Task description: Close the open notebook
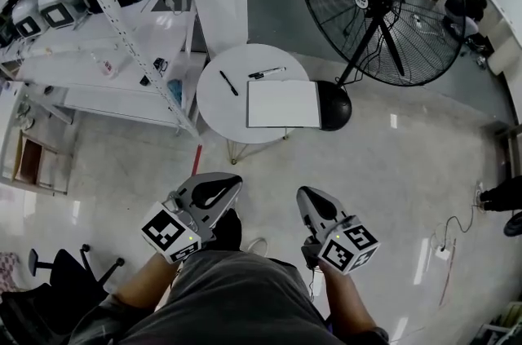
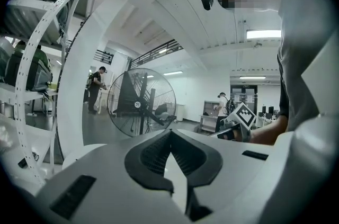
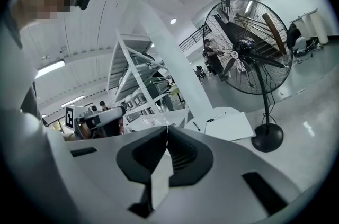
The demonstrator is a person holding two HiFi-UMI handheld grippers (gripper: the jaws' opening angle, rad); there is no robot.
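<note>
Nearest, at the bottom of the head view, the left gripper (image 1: 235,183) and the right gripper (image 1: 304,193) hang low over the bare floor (image 1: 391,172). Each has its jaws pressed together on nothing, well short of the work. Beyond them, at frame centre, the round white tabletop (image 1: 216,103) carries the notebook (image 1: 283,103). It lies flat toward the right edge with blank white pages up; no spine or fold can be made out from here. It looks light, thin and floppy, and likely to slide on the smooth top. One outer page edge seems the place to lift, with the other gripper pinning the rest. A black pen (image 1: 228,82) and a marker (image 1: 267,72) lie just beyond it, clear of the pages. The fan base (image 1: 336,105) stands just beside the tabletop's right, crowding that side, and the shelf rack (image 1: 122,25) flanks the upper left.
</note>
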